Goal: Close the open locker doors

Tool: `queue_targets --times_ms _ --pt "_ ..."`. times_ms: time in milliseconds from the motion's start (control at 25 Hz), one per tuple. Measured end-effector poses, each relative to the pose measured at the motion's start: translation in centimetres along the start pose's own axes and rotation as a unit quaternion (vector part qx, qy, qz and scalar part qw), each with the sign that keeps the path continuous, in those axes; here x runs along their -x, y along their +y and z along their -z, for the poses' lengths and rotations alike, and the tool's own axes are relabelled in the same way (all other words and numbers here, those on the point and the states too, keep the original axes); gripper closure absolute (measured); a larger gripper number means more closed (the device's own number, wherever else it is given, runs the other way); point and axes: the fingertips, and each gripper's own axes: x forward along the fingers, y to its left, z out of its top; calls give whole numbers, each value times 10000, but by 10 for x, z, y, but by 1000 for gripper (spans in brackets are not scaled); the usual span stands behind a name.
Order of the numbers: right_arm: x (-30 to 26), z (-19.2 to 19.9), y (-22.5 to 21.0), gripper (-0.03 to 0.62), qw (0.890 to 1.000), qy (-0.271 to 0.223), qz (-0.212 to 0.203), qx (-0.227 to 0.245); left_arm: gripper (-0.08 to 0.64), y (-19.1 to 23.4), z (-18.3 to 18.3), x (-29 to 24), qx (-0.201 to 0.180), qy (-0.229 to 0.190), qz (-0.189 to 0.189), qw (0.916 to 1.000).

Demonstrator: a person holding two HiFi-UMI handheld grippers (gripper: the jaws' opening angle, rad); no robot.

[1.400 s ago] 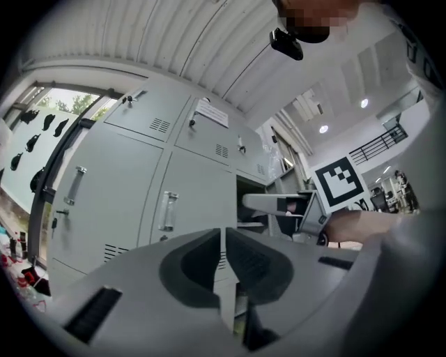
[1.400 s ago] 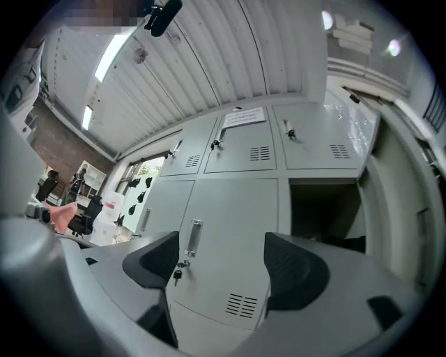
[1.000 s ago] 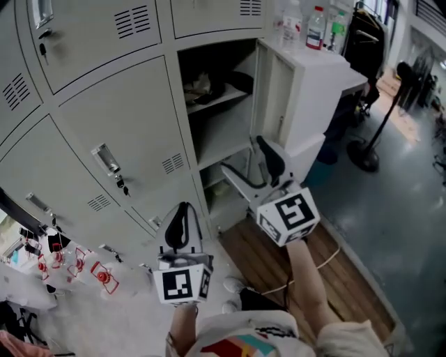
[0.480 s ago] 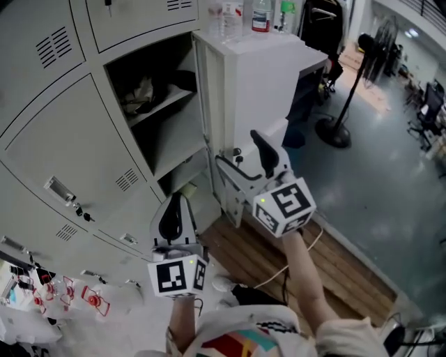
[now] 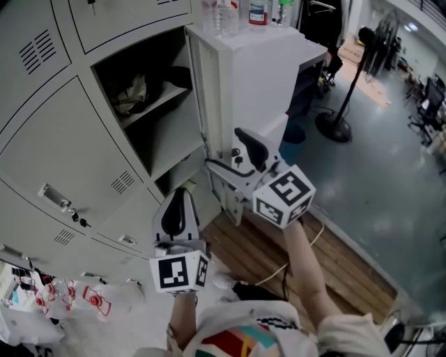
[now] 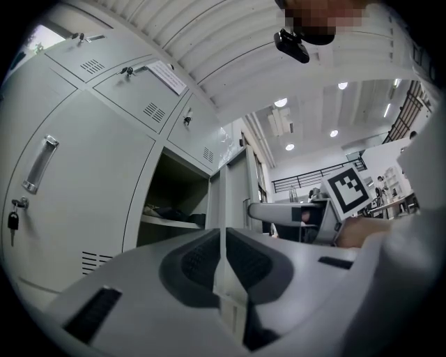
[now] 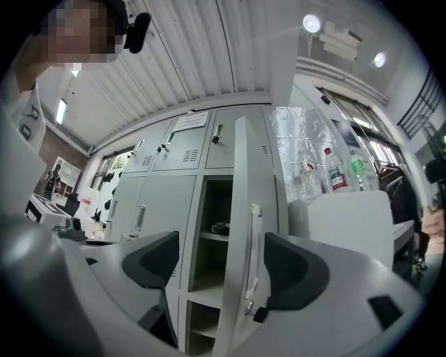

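Note:
A grey locker bank fills the left of the head view. One compartment (image 5: 143, 111) stands open, with a shelf and dark items inside. Its door (image 5: 202, 90) is swung out and seen edge-on. My right gripper (image 5: 233, 159) is open, its jaws on either side of the door's lower edge, near the lock. In the right gripper view the door (image 7: 245, 209) rises between the two pads, with a key (image 7: 262, 314) low on it. My left gripper (image 5: 175, 213) is shut and empty, below the open compartment (image 6: 174, 202).
A white cabinet (image 5: 268, 63) with several bottles (image 5: 259, 10) on top stands right behind the open door. Closed locker doors (image 5: 66, 157) with handles lie to the left. A standing fan (image 5: 343, 90) and a wooden floor strip (image 5: 279, 254) with a cable are to the right.
My right gripper has moved left and up, closing in on the open door's lower edge. The head view has swung right along the lockers. The left gripper has stayed shut.

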Motion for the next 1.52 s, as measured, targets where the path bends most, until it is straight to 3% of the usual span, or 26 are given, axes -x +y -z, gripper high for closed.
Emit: queue_targets --times_ms 360,760,1520 --pt "-18 7 11 238 9993 97 -367 -32 552 18 -4 1 -9 -64 -143 9999" --pt "-42 11 41 238 9967 175 -751 259 552 39 -4 10 -3 -32 -344 9994" --pt "-109 20 94 238 9904 132 -1376 29 555 114 -1 43 -46 85 -1169 9931"
